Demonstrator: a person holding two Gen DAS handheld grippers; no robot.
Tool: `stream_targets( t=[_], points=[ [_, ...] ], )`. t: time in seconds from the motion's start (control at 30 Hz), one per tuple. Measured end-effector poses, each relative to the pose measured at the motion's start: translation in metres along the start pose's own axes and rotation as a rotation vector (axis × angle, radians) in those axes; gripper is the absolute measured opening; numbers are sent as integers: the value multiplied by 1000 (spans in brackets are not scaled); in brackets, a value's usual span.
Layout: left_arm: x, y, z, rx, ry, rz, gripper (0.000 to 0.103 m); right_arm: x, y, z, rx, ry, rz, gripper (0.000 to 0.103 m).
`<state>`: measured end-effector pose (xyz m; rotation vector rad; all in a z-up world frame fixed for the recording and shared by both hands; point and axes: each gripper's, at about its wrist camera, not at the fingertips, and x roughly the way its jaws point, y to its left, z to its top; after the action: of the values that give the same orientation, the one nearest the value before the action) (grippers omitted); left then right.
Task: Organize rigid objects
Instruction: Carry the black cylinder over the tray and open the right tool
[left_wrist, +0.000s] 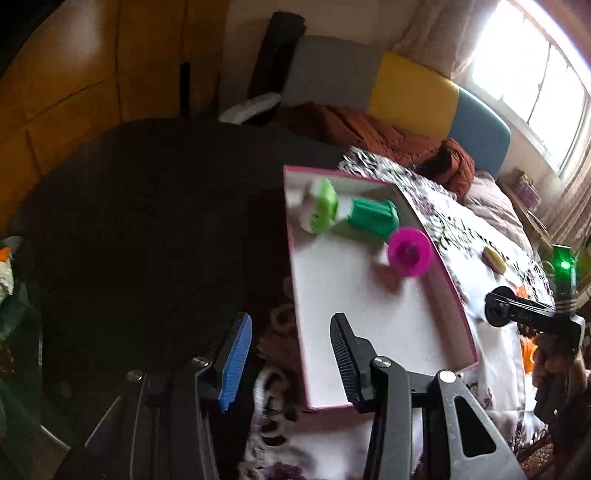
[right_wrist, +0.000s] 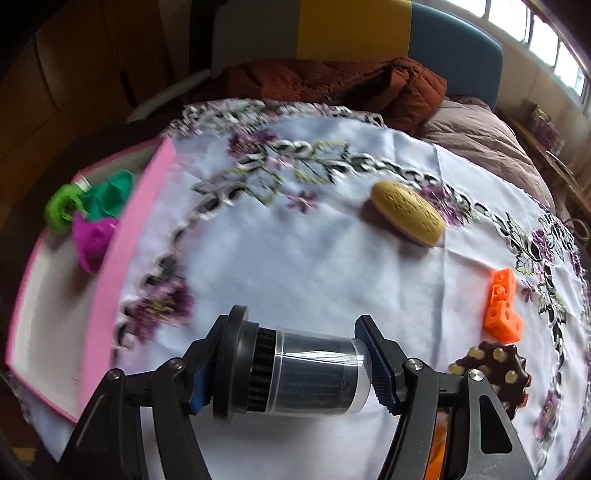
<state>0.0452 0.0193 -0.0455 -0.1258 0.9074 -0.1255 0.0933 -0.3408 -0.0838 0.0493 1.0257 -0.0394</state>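
My right gripper (right_wrist: 301, 325) is shut on a black cylinder with a clear sleeve (right_wrist: 314, 376), held sideways just above the flowered white cloth (right_wrist: 295, 258). On the cloth lie a yellow oval piece (right_wrist: 406, 212), an orange block (right_wrist: 504, 306) and a brown knob with cream studs (right_wrist: 491, 369). A pink-walled white box (left_wrist: 443, 273) holds a light green piece (left_wrist: 323, 206), a dark green piece (left_wrist: 373, 218) and a magenta piece (left_wrist: 408, 251). My left gripper (left_wrist: 290, 321) hovers open over the box's near left edge with nothing between its fingers.
A rust-brown quilt (right_wrist: 332, 85) and a headboard of grey, yellow and blue panels (left_wrist: 410, 92) lie beyond the cloth. Dark fabric (left_wrist: 147, 221) covers the area left of the box. The right gripper's body (left_wrist: 524, 317) and a hand (left_wrist: 554, 369) show at the left wrist view's right edge.
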Motion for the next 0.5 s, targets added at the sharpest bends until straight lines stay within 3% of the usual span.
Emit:
stream_targets(
  t=[0.27, 0.5],
  points=[
    [-3, 26, 1, -40, -20, 19, 44, -42, 83, 23, -159, -122, 162, 68],
    [-1, 23, -5, -38, -10, -7, 45, -40, 173, 31, -335, -116, 266, 68]
  ],
)
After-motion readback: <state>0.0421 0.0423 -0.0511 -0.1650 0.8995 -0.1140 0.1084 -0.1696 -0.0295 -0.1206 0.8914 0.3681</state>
